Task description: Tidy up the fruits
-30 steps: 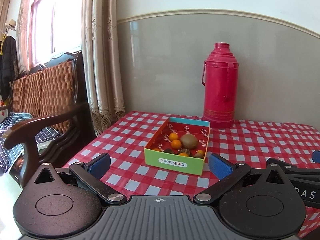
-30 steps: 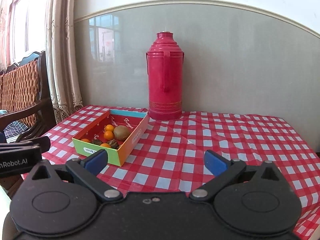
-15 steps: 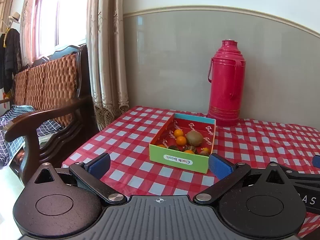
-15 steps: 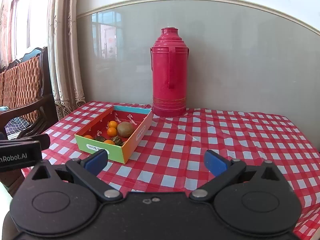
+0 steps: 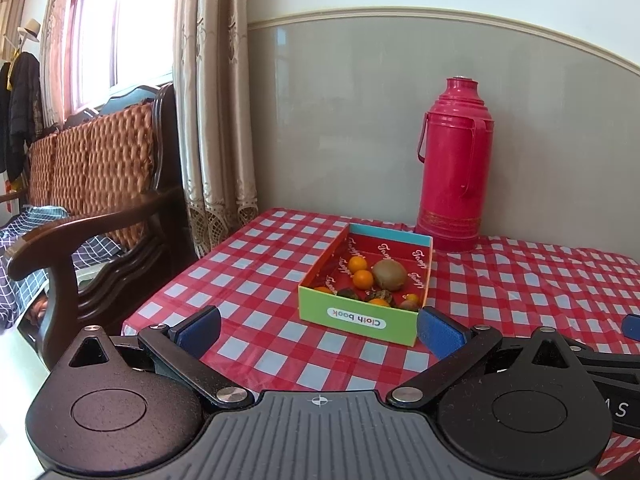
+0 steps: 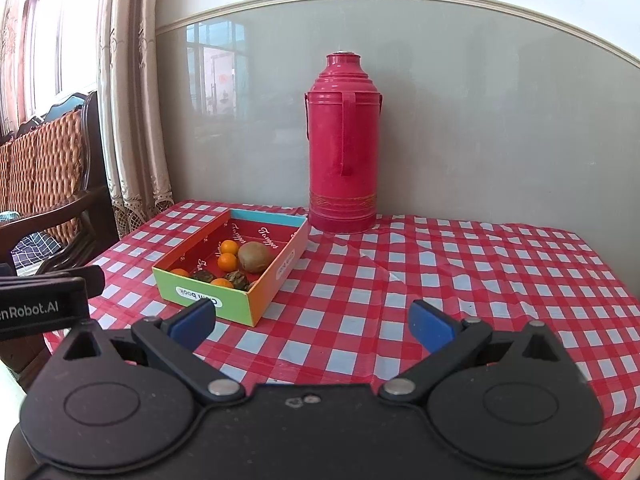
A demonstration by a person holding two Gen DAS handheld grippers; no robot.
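A red-and-white checked tablecloth (image 6: 460, 280), glossy and creased, covers the table before you, with a dark carved wooden chair (image 5: 100, 216) with woven cane backing at its left edge beside lace-hemmed curtains (image 5: 208, 120). Against the grey wall stands a tall crimson thermos flask (image 6: 343, 152), cylindrical with a stepped cap and a gold band near its base. Your left gripper (image 5: 320, 326) and right gripper (image 6: 312, 318) both hover low over the near edge of the cloth, each with its blue-padded fingers spread wide, holding and touching nothing. Between the flask and your left gripper sits the shallow cardboard box (image 5: 360, 320), rectangular, green on its near wall with a "Cloth book" label, orange on the side, red inside. In it lie the fruits: one fuzzy brown kiwi (image 5: 389, 275), several small round oranges (image 5: 363, 279), and a few dark, wrinkled fruits (image 6: 237, 278) toward the near wall.
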